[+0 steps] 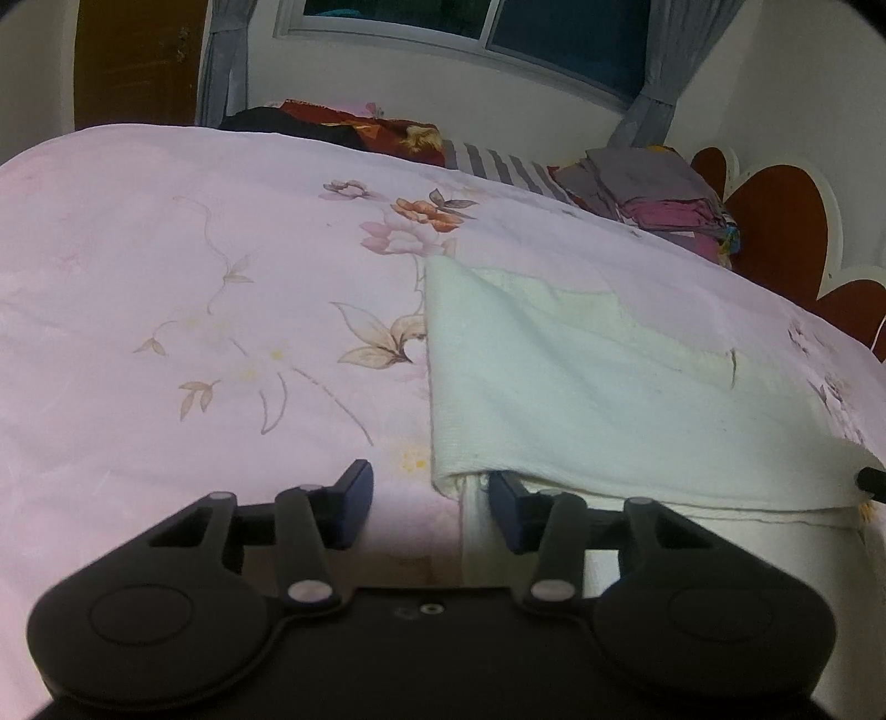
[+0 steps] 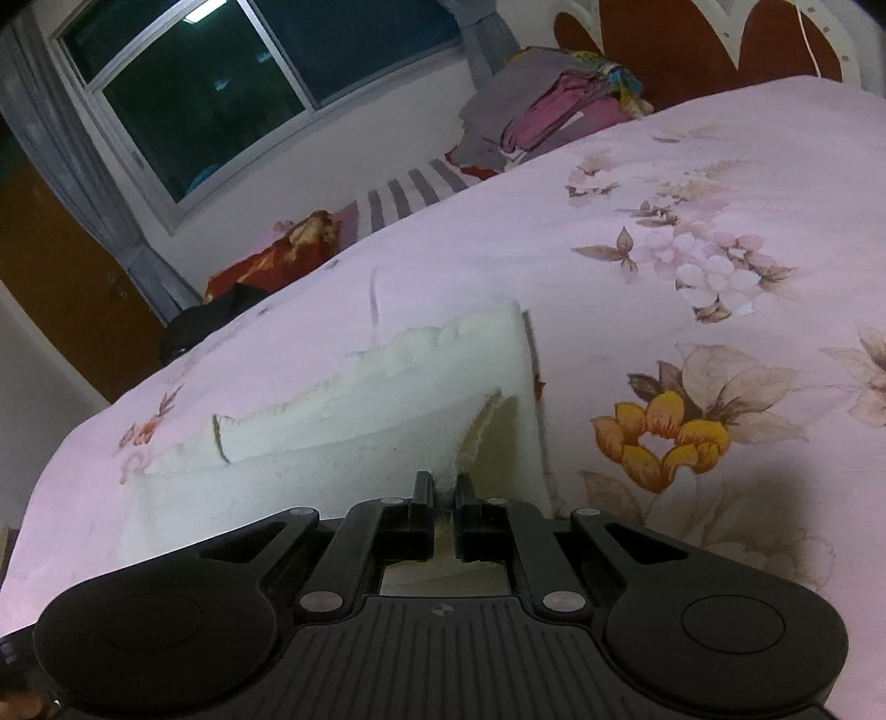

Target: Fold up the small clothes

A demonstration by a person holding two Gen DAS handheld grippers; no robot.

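Note:
A small cream-white knit garment [image 1: 581, 387] lies on the pink floral bedsheet [image 1: 166, 277], its near edge folded over and lifted. My left gripper [image 1: 429, 498] is open at the garment's near left corner. That corner hangs between the jaws, close to the right finger [image 1: 506, 498], and the pads do not press on it. In the right wrist view the same garment [image 2: 360, 421] rises in a peak toward my right gripper [image 2: 443, 495]. That gripper is shut on a pinch of the garment's near edge, with fabric showing in the narrow gap.
A pile of grey and magenta clothes [image 1: 653, 194] sits at the bed's far right by the red-and-white headboard [image 1: 786, 232]. A red patterned cloth and a dark item [image 1: 354, 130] lie at the far edge under the window [image 1: 470, 22]. The bedsheet [image 2: 720, 249] stretches wide on both sides.

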